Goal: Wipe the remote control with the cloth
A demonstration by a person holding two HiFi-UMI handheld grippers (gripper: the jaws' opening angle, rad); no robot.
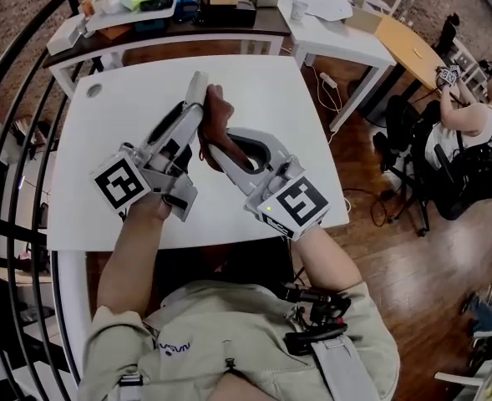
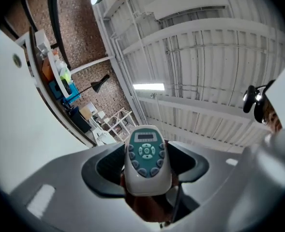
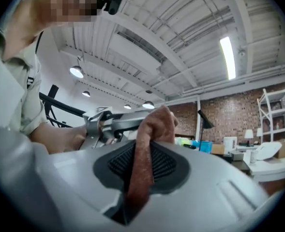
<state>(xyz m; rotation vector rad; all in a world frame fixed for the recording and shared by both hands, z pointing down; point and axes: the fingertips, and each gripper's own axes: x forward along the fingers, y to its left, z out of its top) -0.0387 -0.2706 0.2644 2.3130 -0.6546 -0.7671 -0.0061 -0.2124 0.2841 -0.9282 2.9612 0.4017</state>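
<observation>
Wiping step in hand, above tabletop (image 1: 254,90) — my left claw (image 2: 145,167), wide, clamps remote control (image 2: 145,151); right claw (image 3: 141,166), nearly closed, pinches cloth (image 3: 154,124) beside it. Next, I judge: drag cloth along casing, light pressure.

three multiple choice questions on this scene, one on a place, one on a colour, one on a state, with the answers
1. Where is the remote control?
A) in a drawer
B) between the jaws of the left gripper
C) inside a box

2. What colour is the cloth?
A) reddish brown
B) bright yellow
C) blue

3. How does the right gripper stand?
A) open and empty
B) shut on the cloth
C) shut on the remote control

Answers:
1 B, the left gripper view shows it clamped between the jaws.
2 A, seen in the right gripper view and the head view.
3 B, the cloth is pinched between its jaws.
</observation>
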